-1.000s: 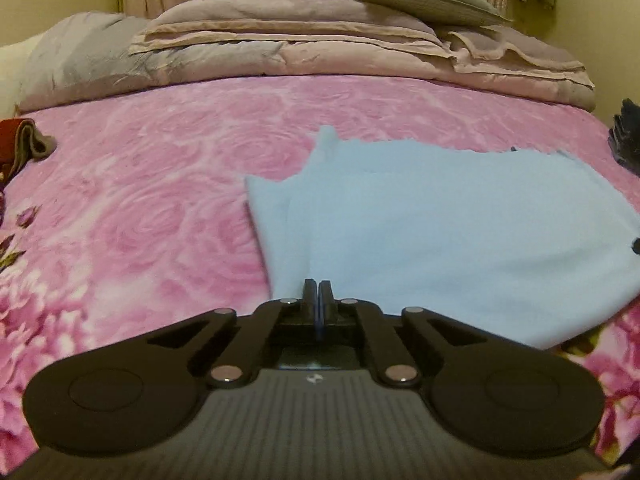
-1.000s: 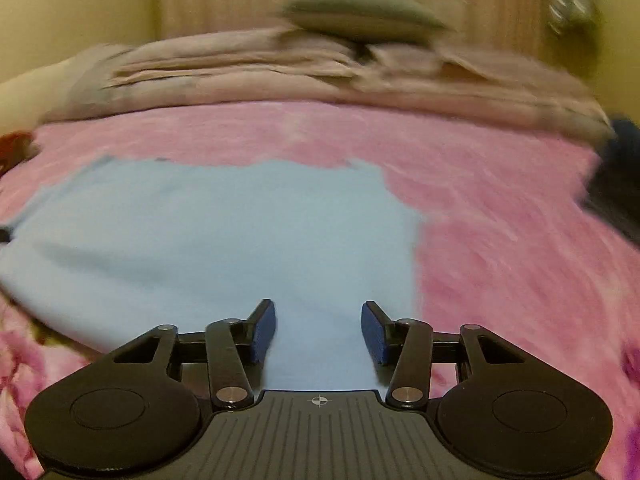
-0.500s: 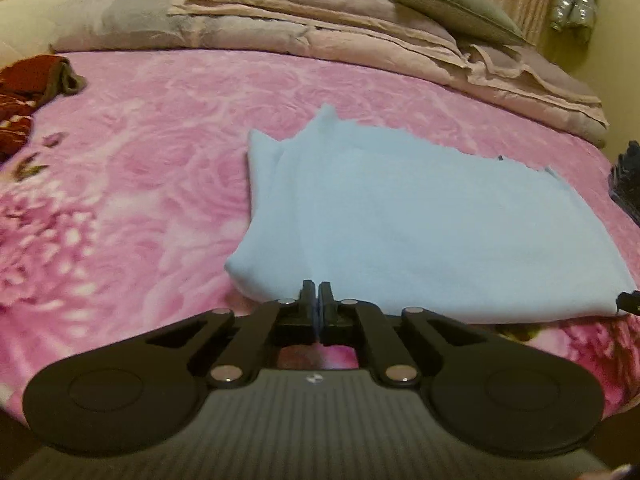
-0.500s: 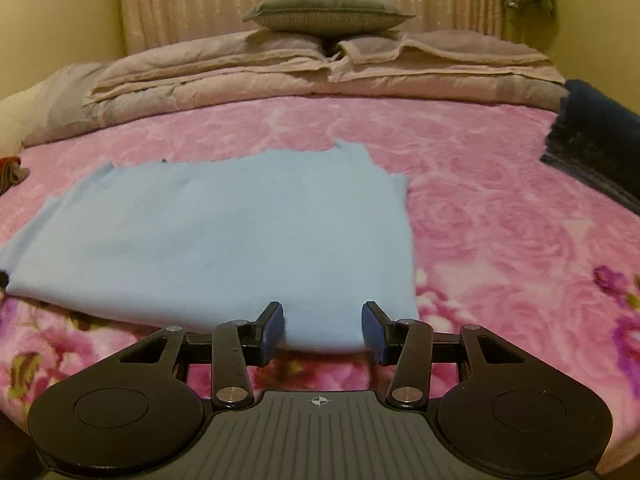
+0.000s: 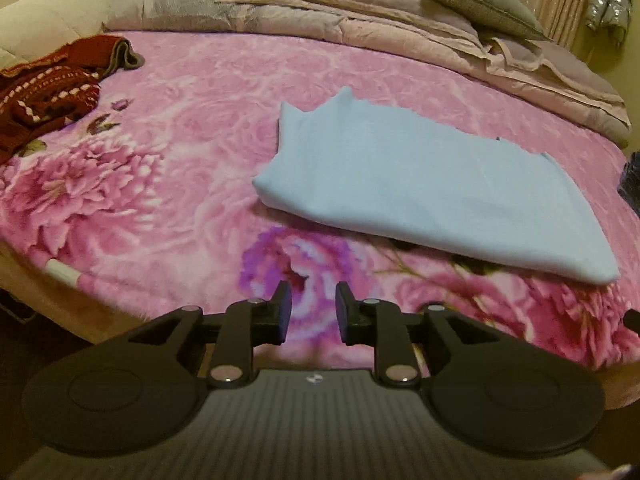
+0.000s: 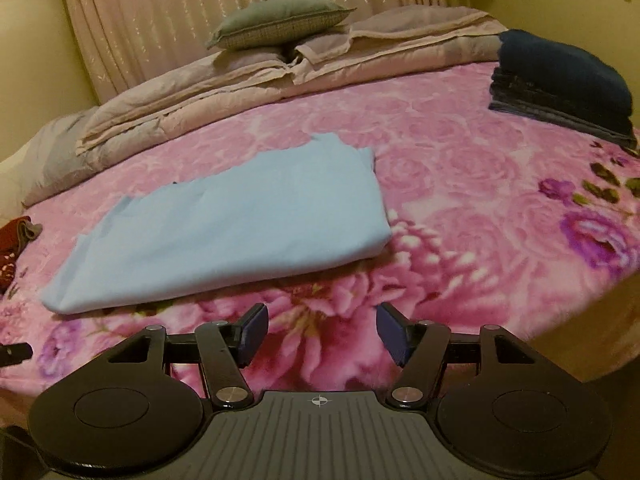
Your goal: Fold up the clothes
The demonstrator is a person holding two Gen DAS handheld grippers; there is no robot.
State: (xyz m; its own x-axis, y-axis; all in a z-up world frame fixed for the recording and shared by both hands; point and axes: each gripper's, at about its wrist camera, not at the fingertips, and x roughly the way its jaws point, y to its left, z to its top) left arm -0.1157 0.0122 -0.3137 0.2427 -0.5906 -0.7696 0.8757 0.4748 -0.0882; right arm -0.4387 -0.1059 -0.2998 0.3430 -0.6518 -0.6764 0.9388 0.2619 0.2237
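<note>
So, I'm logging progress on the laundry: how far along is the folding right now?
Done: the light blue garment lies folded flat on the pink floral blanket, and a dark blue folded stack sits at the bed's right. In hand: nothing; the left gripper and right gripper are open and empty. Left: the red patterned garment lies crumpled, unfolded.
</note>
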